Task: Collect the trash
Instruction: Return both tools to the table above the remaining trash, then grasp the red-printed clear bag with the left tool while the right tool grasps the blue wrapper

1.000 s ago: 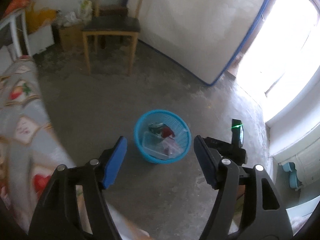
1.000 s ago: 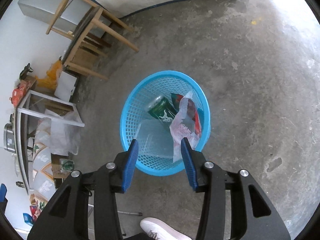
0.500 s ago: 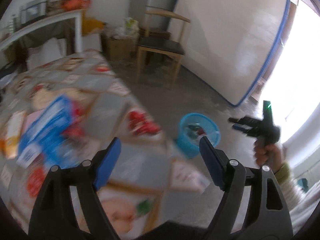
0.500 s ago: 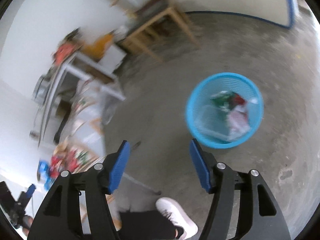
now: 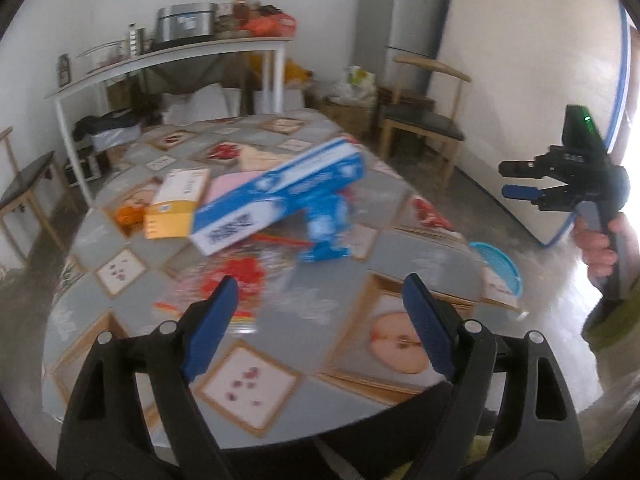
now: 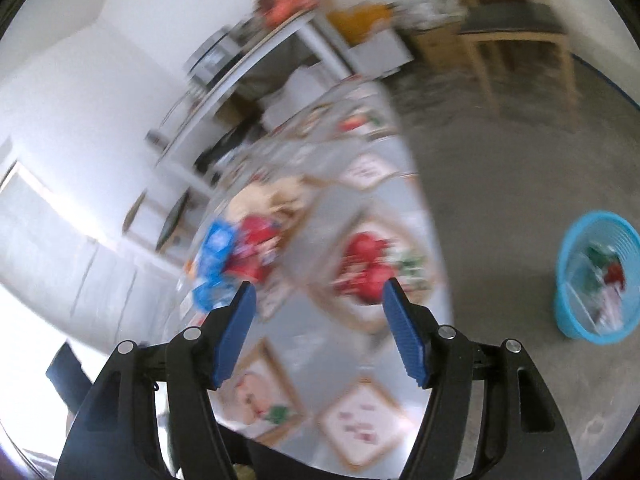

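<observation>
My left gripper (image 5: 318, 294) is open and empty above the near part of a round table (image 5: 304, 360) with a patterned cloth. On the table lie a blue and white box (image 5: 276, 196), a blue wrapper (image 5: 326, 228), an orange and white box (image 5: 176, 204) and a red wrapper (image 5: 240, 276). My right gripper (image 6: 318, 300) is open and empty over the table's edge; it also shows held in a hand in the left wrist view (image 5: 560, 184). The blue trash basket (image 6: 592, 280) stands on the floor to the right with trash in it. The right wrist view is blurred.
A wooden chair (image 5: 424, 120) stands beyond the table by a white board (image 5: 532, 80) leaning on the wall. A white shelf table (image 5: 168, 64) with pots and a fridge (image 5: 400, 12) stand at the back. A stool (image 5: 28, 188) is at far left.
Both grippers swung away from the blue basket on the floor up toward the table. The right gripper's jaws opened wider. The basket now sits off to the right.
</observation>
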`<state>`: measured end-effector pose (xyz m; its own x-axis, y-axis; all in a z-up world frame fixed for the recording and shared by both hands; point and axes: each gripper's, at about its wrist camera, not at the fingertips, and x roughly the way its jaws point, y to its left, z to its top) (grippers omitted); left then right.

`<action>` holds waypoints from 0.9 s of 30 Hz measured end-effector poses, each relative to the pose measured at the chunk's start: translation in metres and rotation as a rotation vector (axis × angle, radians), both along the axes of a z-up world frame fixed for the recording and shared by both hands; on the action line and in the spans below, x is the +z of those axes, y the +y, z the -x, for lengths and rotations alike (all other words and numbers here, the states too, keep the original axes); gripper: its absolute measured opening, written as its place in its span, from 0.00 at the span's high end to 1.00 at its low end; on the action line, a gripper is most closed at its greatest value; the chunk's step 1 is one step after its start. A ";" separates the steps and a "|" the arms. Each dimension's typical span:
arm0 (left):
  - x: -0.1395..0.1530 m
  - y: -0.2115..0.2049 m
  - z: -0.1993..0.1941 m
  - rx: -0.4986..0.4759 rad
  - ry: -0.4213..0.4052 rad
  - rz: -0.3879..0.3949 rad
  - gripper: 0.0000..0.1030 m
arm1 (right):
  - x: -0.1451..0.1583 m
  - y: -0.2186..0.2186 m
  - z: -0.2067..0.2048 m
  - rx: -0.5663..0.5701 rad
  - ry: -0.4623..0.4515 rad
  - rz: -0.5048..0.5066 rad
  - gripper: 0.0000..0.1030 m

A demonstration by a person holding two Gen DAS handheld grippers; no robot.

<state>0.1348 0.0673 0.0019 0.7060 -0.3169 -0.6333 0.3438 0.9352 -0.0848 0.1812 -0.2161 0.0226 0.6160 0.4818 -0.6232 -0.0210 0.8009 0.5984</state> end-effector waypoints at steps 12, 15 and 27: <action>-0.054 -0.006 -0.026 -0.019 -0.046 -0.499 0.21 | -0.002 0.110 -0.019 0.241 0.081 0.063 0.38; -0.065 -0.013 -0.032 -0.042 -0.023 -0.556 0.32 | -0.001 0.117 -0.023 0.252 0.094 0.069 0.38; -0.072 -0.013 -0.041 -0.065 0.035 -0.538 0.94 | 0.001 0.128 -0.029 0.264 0.104 0.071 0.38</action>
